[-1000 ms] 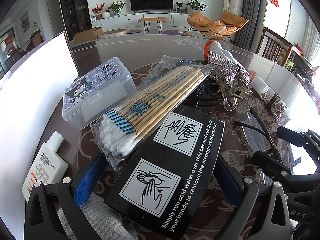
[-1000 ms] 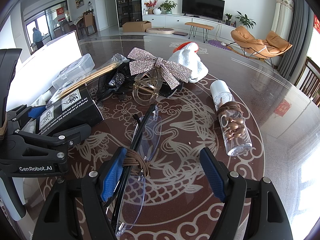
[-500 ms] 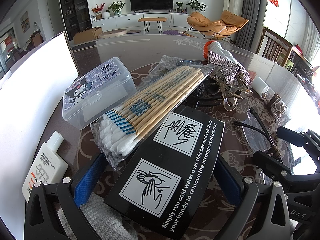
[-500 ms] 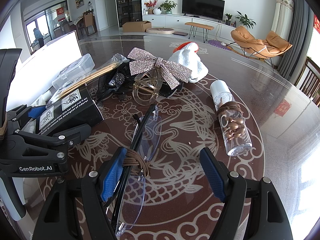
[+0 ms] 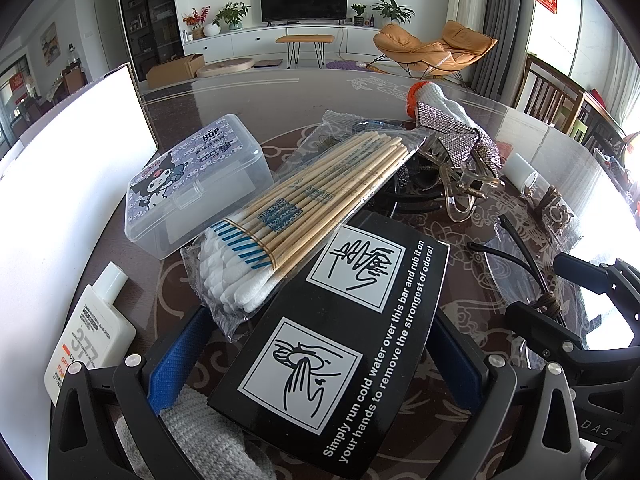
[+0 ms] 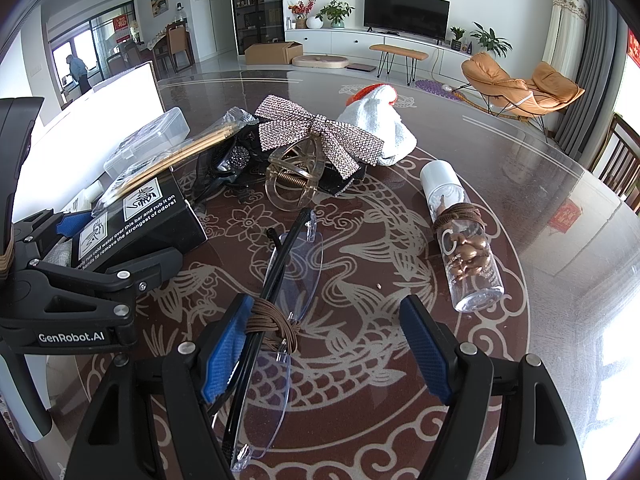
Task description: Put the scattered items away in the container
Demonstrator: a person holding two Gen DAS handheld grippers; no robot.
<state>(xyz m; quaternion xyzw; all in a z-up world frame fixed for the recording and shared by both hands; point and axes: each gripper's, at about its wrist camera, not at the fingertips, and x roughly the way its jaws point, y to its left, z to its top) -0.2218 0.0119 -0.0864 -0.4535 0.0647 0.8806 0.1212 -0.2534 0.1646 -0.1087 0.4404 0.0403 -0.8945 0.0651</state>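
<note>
Home living room. TV [image 5: 303, 0] on white cabinet [image 5: 280, 42], orange lounge chair [image 5: 434, 46], potted plants [image 6: 335, 12]. Glossy patterned dining table [image 6: 460, 128].

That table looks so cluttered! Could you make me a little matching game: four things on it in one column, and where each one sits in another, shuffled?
Things:
1. cotton swabs
2. black box
3. glasses
4. clear bottle

Places:
A. between the left gripper's fingers
B. touching the right gripper's left finger
C. lying partly on the black box
D. lying alone, right of the glasses

Pairs: 1-C, 2-A, 3-B, 4-D
</note>
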